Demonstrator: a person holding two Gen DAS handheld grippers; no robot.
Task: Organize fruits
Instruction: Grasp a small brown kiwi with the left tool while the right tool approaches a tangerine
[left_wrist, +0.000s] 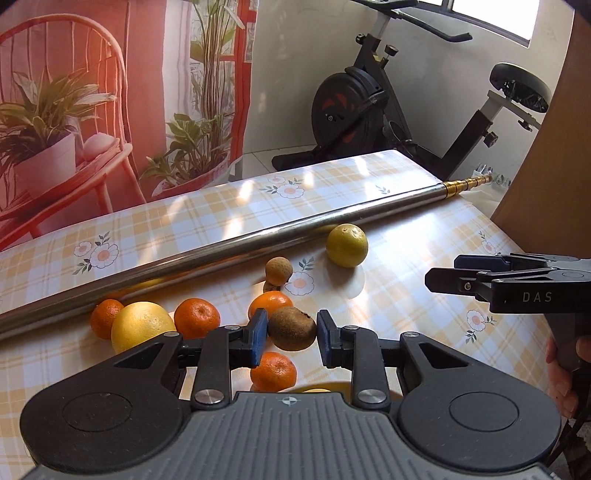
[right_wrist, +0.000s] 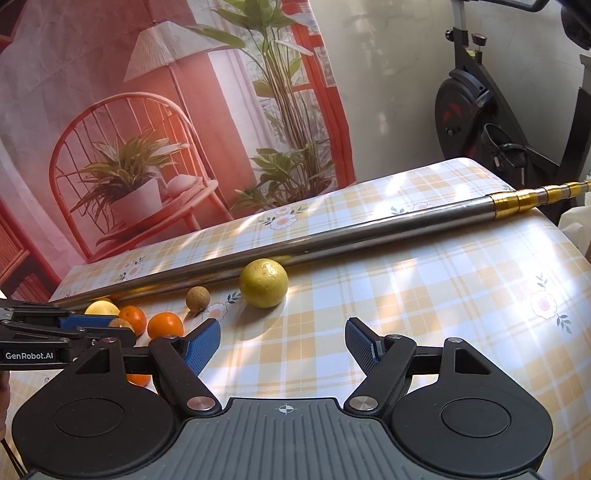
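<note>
Left wrist: four tangerines (left_wrist: 197, 316), one kiwi (left_wrist: 291, 328)

Our right tongs (right_wrist: 282, 347) stand with their blue pads (right_wrist: 201, 349) apart and nothing between them, hovering over the checked tabletop (right_wrist: 424, 314). At about twelve o'clock from them lies a yellow-green fruit (right_wrist: 263, 283), close against a long steel pole (right_wrist: 332, 236) that runs across the cloth from nine o'clock up toward two. At eleven o'clock we see a small brown fruit (right_wrist: 198, 297), and further toward ten o'clock two oranges (right_wrist: 165, 325), one beside the other, with a pale yellow fruit (right_wrist: 101, 307) behind them. The left tongs (right_wrist: 96, 326) reach in from nine o'clock, a brown fruit (right_wrist: 120, 324) at their tips.
</note>
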